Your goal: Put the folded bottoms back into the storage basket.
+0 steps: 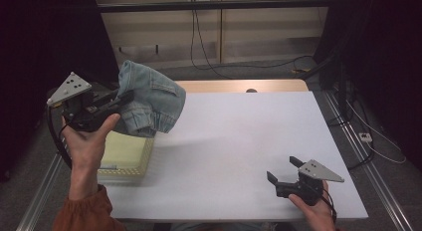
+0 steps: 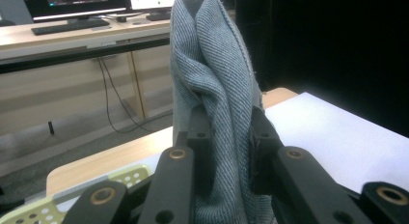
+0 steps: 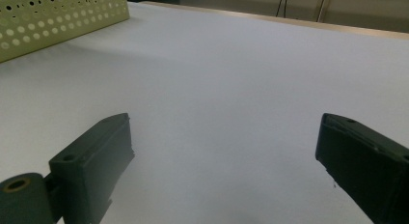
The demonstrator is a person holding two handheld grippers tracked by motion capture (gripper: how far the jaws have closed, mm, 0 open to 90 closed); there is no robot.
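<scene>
Lift-out step: left gripper (image 1: 117, 102) fingers (image 2: 263, 137) clamped on crumpled light-blue denim garment (image 1: 149, 99), held above perforated pale-yellow plastic basket (image 1: 130, 159); right gripper (image 1: 284, 170) fingers wide apart, holding nothing, low over white desk (image 1: 239, 141); next, probably carry across, lower onto desk.

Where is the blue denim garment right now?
In the high view, the blue denim garment hangs at the left, clamped in the left gripper above the pale yellow perforated basket.
</scene>
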